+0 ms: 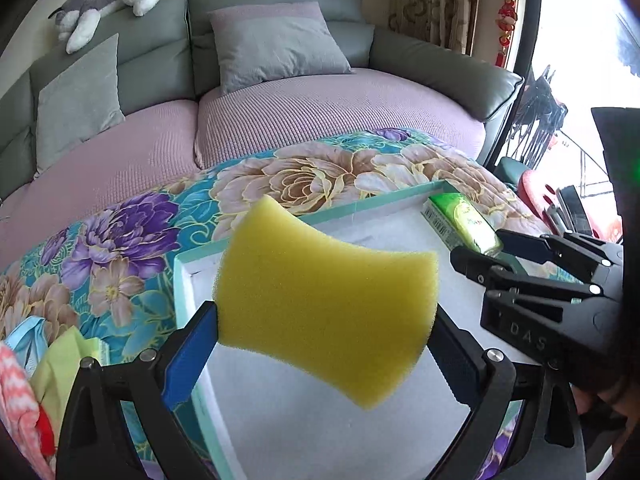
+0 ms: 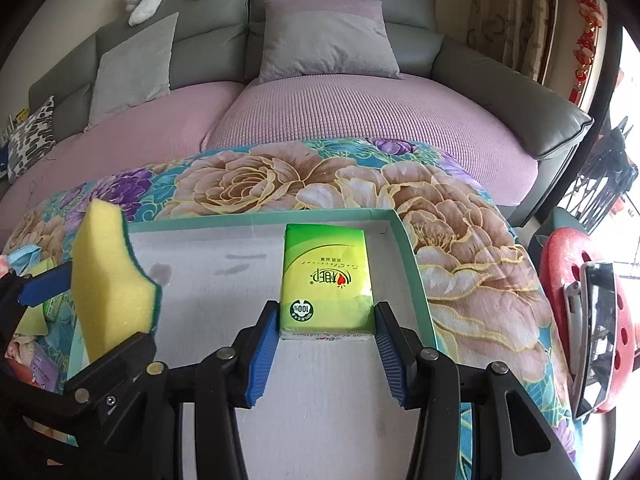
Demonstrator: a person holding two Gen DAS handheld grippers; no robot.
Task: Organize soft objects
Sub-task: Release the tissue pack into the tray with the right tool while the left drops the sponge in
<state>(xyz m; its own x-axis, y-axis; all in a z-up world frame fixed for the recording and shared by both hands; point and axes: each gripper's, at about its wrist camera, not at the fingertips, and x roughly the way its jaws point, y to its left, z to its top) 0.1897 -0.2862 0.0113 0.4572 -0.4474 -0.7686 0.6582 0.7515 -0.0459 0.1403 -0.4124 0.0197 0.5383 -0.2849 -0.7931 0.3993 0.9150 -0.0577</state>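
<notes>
Judging by the spread, sorting was partly done: a tissue pack (image 2: 326,280) was clamped in the right claw (image 2: 326,334) inside the tray (image 2: 256,218), a sponge (image 1: 320,312) was gripped above it by the left claw (image 1: 324,356), and cloths (image 1: 24,380) were left outside.

Bright daylight from a blown-out window (image 1: 568,40) at right, soft shadows, sharp centre, strong fisheye bending, dark vignetted corners.
</notes>
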